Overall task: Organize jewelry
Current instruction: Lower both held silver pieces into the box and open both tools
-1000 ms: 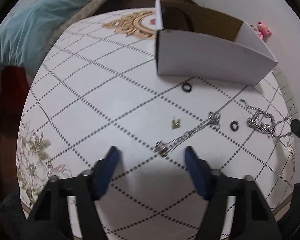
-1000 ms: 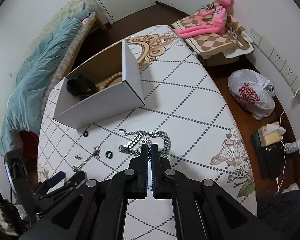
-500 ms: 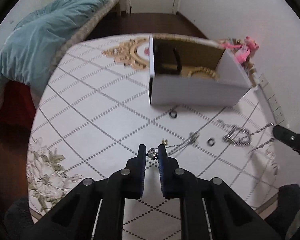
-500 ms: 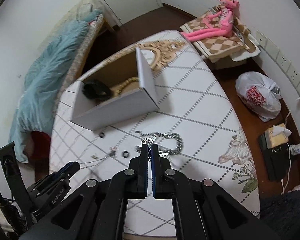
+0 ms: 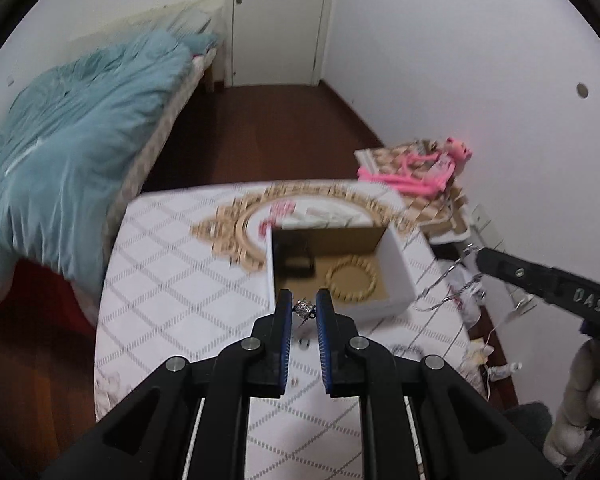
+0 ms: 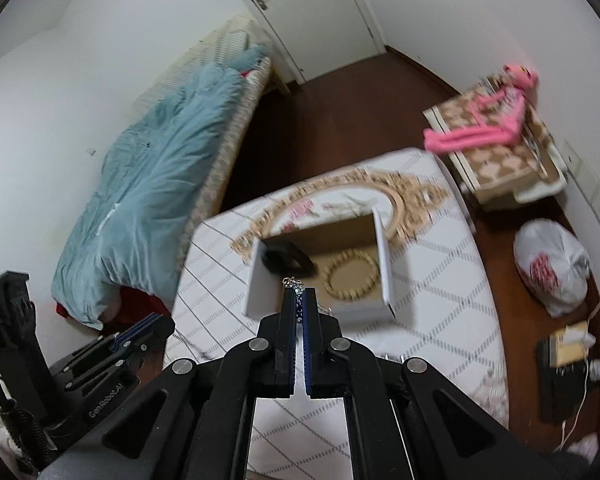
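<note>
Between the right gripper (image 6: 299,294), its chain (image 6: 291,282) barely shows.

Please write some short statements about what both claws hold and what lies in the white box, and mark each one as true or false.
1. The left claw is shut on a thin silver necklace. True.
2. The right claw is open and holds nothing. False: it is shut on a silver chain.
3. A wooden bead bracelet lies inside the white box. True.
4. The white box is closed with a lid. False: its top is open.
5. A black item lies in the box beside the bracelet. True.
</note>
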Demonstrator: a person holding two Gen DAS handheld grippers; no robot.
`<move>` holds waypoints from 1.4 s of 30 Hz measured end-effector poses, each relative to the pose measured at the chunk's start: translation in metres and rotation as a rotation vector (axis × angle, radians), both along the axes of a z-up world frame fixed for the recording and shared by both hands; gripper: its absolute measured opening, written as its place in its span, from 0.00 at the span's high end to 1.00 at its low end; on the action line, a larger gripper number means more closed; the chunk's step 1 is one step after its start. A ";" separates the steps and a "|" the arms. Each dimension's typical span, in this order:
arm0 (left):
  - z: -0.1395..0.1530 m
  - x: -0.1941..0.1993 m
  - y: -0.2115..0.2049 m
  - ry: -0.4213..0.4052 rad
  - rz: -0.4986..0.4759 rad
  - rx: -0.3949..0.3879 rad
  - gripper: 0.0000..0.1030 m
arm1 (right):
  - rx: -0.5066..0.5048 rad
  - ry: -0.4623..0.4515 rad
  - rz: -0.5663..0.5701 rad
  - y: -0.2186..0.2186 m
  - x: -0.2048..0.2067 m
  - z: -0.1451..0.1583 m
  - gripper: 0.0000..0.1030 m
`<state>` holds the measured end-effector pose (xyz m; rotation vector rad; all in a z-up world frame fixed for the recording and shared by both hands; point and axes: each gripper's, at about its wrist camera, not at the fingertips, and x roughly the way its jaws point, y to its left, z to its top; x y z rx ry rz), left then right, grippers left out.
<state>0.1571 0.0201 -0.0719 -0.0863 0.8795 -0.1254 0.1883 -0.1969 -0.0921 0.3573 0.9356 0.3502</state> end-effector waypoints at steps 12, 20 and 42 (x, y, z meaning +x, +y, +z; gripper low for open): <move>-0.015 0.088 -0.011 0.080 -0.061 -0.016 0.91 | -0.074 0.092 0.050 0.015 0.091 -0.019 0.98; -0.055 0.117 -0.010 0.211 -0.055 -0.054 0.90 | -0.139 0.172 0.082 0.023 0.128 -0.052 0.97; -0.076 0.106 0.012 0.207 0.135 0.125 0.01 | -0.346 0.234 0.055 0.026 0.133 -0.079 0.26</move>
